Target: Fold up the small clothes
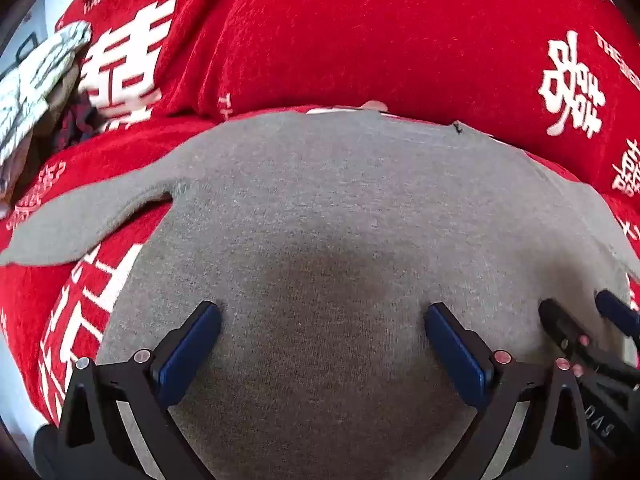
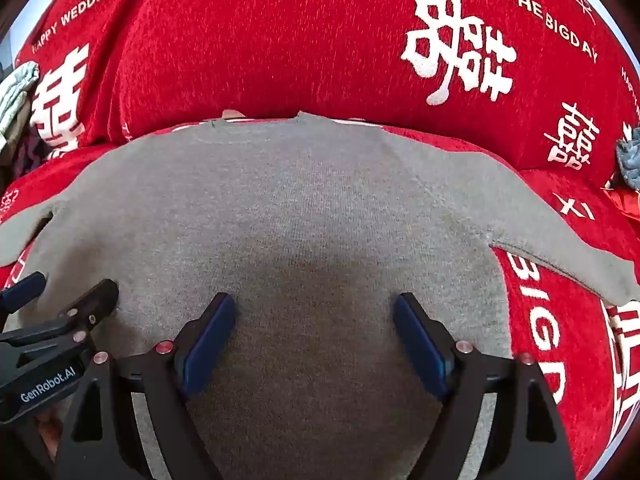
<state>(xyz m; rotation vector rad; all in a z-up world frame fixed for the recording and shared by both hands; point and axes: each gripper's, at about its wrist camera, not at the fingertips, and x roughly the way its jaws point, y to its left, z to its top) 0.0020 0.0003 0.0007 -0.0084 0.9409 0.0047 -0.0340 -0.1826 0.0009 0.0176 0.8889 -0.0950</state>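
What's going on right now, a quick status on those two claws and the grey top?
Left gripper and right gripper open, empty, side by side over the grey sweater. Sweater flat on red cover, sleeves out, unfolded. Nothing in the way.

A red sofa cover [image 2: 320,40] printed with white characters carries a grey sweater [image 2: 300,208]. The sweater lies flat at centre, sleeves toward nine and three o'clock.

Right under your left claw [image 1: 322,312] there's a plain heather-grey knit top [image 1: 320,216], no print anywhere on it. Your claw's black with blue pads [image 1: 192,354] and little red-pink screw heads. Everything around and beyond the grey is a bright red fuzzy cover [image 1: 360,32] with white Chinese characters and white lettering. Off to your far left sits a pale grey-white patterned cloth [image 1: 36,80].
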